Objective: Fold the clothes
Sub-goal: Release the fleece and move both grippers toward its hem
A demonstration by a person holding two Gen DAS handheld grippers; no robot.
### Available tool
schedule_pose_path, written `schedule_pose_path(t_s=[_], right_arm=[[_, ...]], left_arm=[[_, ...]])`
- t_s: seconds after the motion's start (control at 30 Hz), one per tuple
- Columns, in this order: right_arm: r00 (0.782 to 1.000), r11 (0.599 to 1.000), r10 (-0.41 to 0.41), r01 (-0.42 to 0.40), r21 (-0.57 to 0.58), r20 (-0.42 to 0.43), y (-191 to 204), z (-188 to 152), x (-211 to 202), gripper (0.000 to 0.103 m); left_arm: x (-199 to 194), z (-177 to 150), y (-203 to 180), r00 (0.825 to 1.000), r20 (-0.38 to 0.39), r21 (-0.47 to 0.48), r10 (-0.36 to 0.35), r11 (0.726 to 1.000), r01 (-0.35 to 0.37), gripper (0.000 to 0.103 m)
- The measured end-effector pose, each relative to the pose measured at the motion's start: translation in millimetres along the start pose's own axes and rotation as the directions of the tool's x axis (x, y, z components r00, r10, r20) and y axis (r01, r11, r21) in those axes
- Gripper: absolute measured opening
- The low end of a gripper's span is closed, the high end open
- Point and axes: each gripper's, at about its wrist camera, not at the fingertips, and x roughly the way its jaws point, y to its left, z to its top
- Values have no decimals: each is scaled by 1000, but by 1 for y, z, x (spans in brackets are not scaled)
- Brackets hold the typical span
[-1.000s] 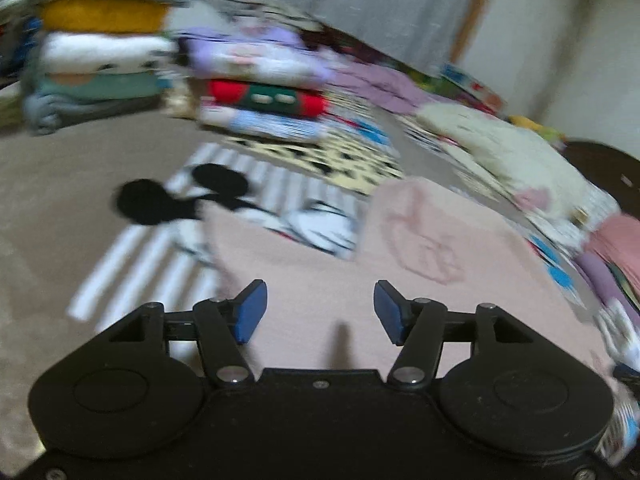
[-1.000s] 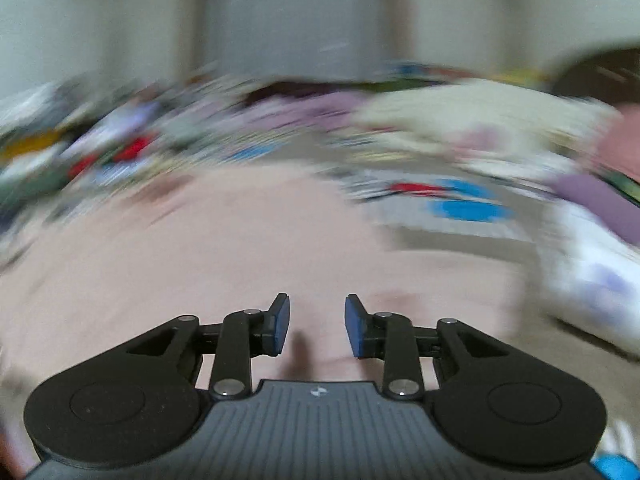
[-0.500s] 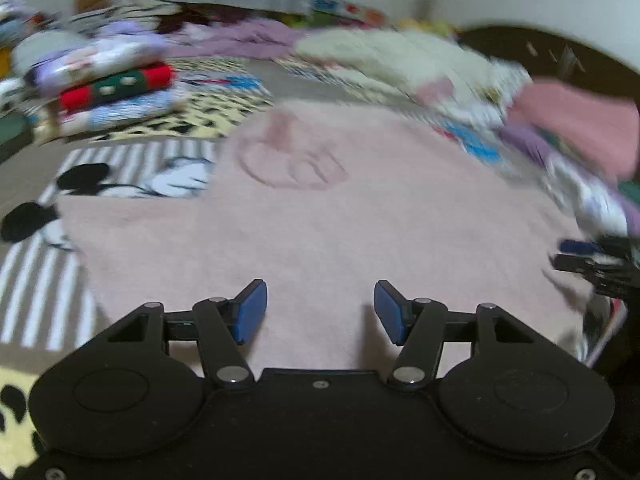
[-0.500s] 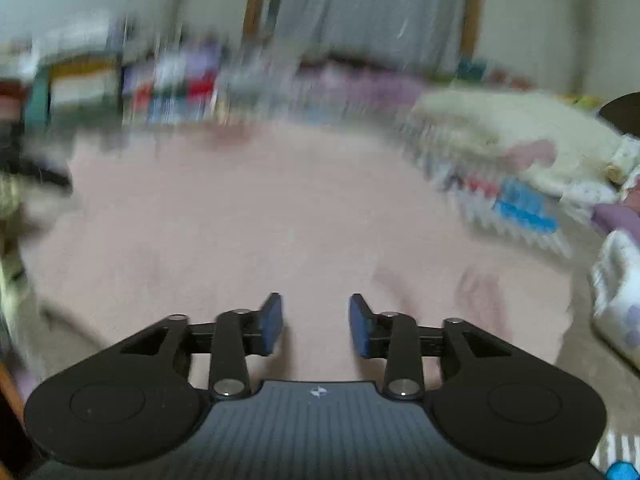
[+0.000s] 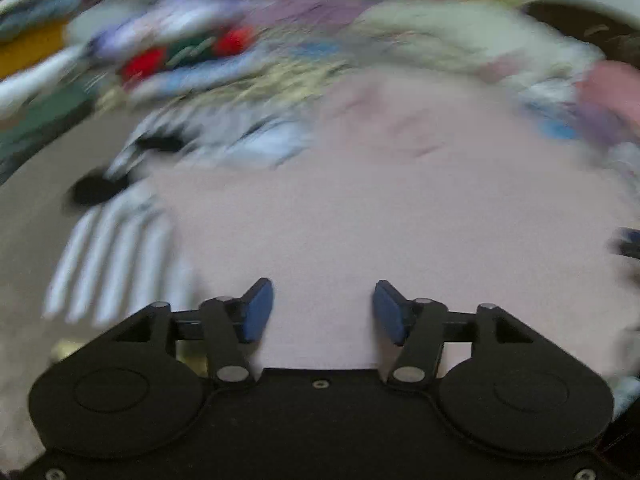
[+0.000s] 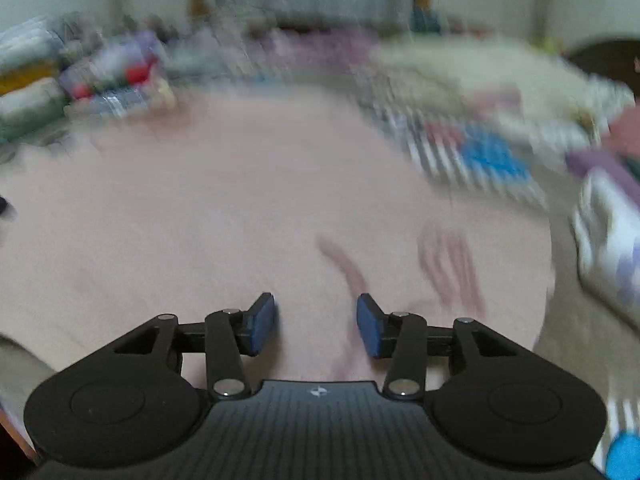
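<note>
Floor: beige carpet (image 5: 24,216), blurred clothes piled at 12 o'clock.
Pink garment (image 5: 360,220): flat, soft knit.
Left gripper (image 5: 318,310): spread, empty.
Right gripper (image 6: 316,324): spread, empty.

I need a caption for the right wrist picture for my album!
Open right gripper poised above a spread pink garment, with blurry piles of clothes behind.
</note>
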Motion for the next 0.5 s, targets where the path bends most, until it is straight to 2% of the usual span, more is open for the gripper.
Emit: schedule_pose_path(t_s=[0.03,0.07,0.1,0.13,0.2,0.3,0.43,0.5], right_arm=[[1000,999,-9,8,52,8,-7,6,-2,42],[999,996,-8,5,92,39,-13,10,-5,44],[998,991,-9,0,132,69,-20,14,-7,43],[997,986,9,-21,163,77,-25,17,-2,43],[995,979,27,-45,200,91,-32,27,9,43],[993,973,31,-56,224,112,-37,47,26,43],[990,965,36,-70,254,139,-44,75,48,43],[988,960,38,-78,269,153,-48,89,59,43]], left_arm=[[-5,5,9,1000,23,-60,8,998,-7,47],[-14,11,14,995,94,-83,40,996,-32,48],[-20,14,16,988,148,-82,54,996,-43,49],[-19,18,18,986,160,-77,40,997,-28,52],[3,23,24,997,73,-97,33,995,-26,63],[25,32,37,999,-15,-215,50,975,-52,62],[18,65,18,997,77,-174,12,985,2,62],[31,82,11,996,86,-172,-5,985,20,62]])
